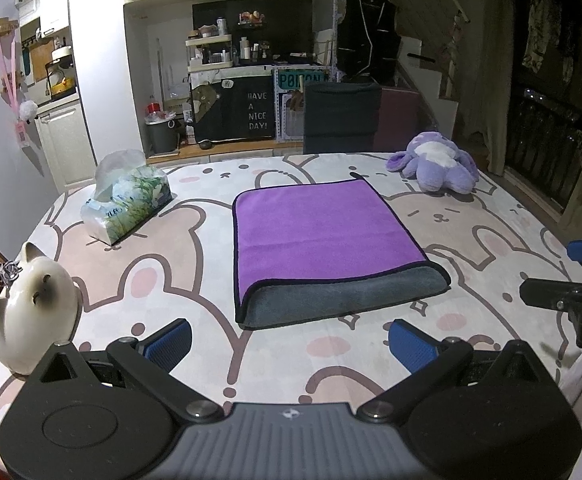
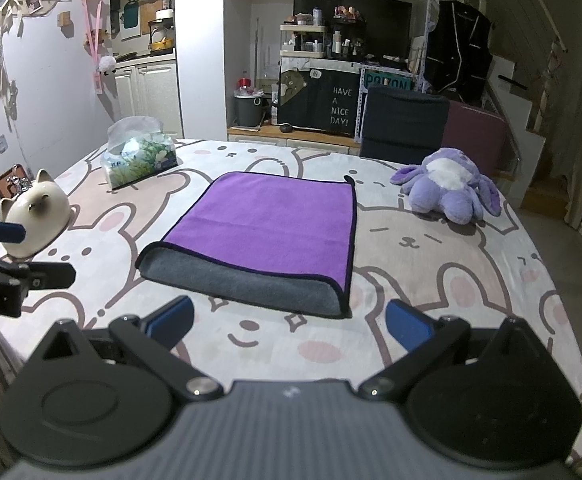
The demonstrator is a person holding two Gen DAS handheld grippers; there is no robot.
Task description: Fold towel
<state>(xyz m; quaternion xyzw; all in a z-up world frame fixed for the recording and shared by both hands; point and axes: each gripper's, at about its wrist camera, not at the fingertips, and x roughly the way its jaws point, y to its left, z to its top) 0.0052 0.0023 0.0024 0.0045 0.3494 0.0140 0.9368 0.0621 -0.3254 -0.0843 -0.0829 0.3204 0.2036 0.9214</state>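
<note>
A purple towel [image 1: 323, 232] with a grey underside lies folded over on the bunny-print table, its grey lower layer sticking out along the near edge. It also shows in the right wrist view [image 2: 267, 228]. My left gripper [image 1: 289, 344] is open and empty, just short of the towel's near edge. My right gripper [image 2: 289, 326] is open and empty, also just in front of the near edge. Each gripper shows at the edge of the other's view, the right gripper [image 1: 571, 276] on the right, the left gripper [image 2: 11, 252] on the left.
A tissue pack [image 1: 131, 200] sits back left of the towel. A white cat figurine [image 1: 31, 312] stands at the left edge. A purple plush toy [image 1: 435, 162] lies back right. A dark chair [image 1: 341, 118] stands behind the table [image 1: 331, 364].
</note>
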